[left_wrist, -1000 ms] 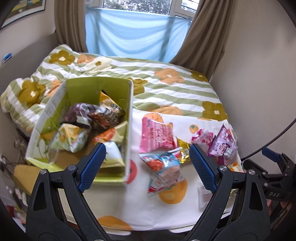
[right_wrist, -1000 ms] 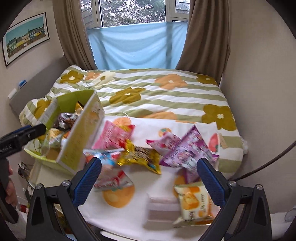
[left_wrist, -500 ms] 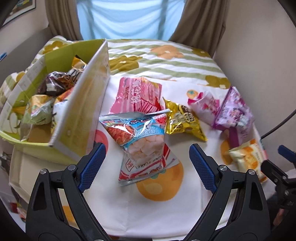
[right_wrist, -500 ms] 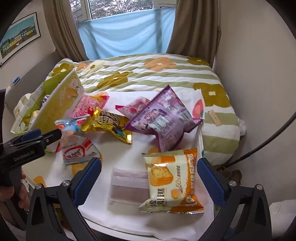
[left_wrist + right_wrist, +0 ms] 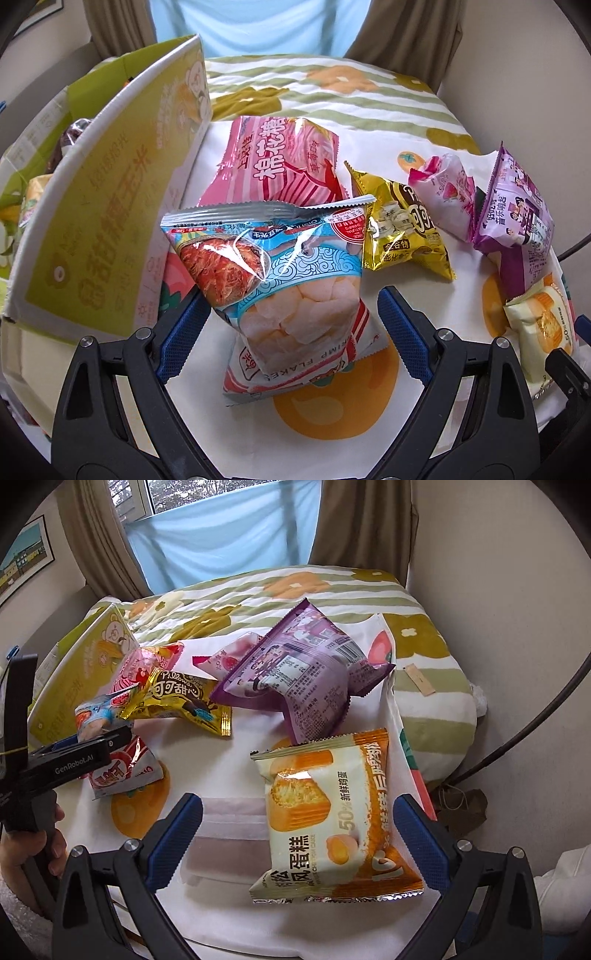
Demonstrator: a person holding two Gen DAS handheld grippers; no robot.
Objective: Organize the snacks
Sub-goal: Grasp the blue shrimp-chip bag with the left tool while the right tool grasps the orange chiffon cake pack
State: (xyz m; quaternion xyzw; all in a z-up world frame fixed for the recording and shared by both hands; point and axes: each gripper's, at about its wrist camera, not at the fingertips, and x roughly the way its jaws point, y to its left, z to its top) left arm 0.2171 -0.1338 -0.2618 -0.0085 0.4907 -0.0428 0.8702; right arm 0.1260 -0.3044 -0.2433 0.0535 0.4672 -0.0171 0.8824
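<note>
My left gripper (image 5: 291, 332) is open with its blue pads either side of a blue-and-clear shrimp flakes bag (image 5: 280, 273), which lies on another red-and-white bag. The green snack box (image 5: 110, 206) stands just left of it. My right gripper (image 5: 295, 838) is open around the lower part of an orange-and-cream cake packet (image 5: 332, 819). The left gripper also shows in the right wrist view (image 5: 107, 738), at the shrimp bag (image 5: 96, 716). A pink marshmallow bag (image 5: 280, 158), a gold bag (image 5: 402, 229) and a purple bag (image 5: 299, 672) lie on the cloth.
A small pink strawberry packet (image 5: 447, 192) lies between the gold and purple bags. A folded pale tissue pack (image 5: 229, 838) lies left of the cake packet. The flowered bed quilt (image 5: 258, 590) stretches behind. A wall (image 5: 498, 590) and a cable (image 5: 546, 716) are on the right.
Both grippers have moved down and forward. The left one now straddles the shrimp flakes bag; the right one now straddles the cake packet. Both stay open.
</note>
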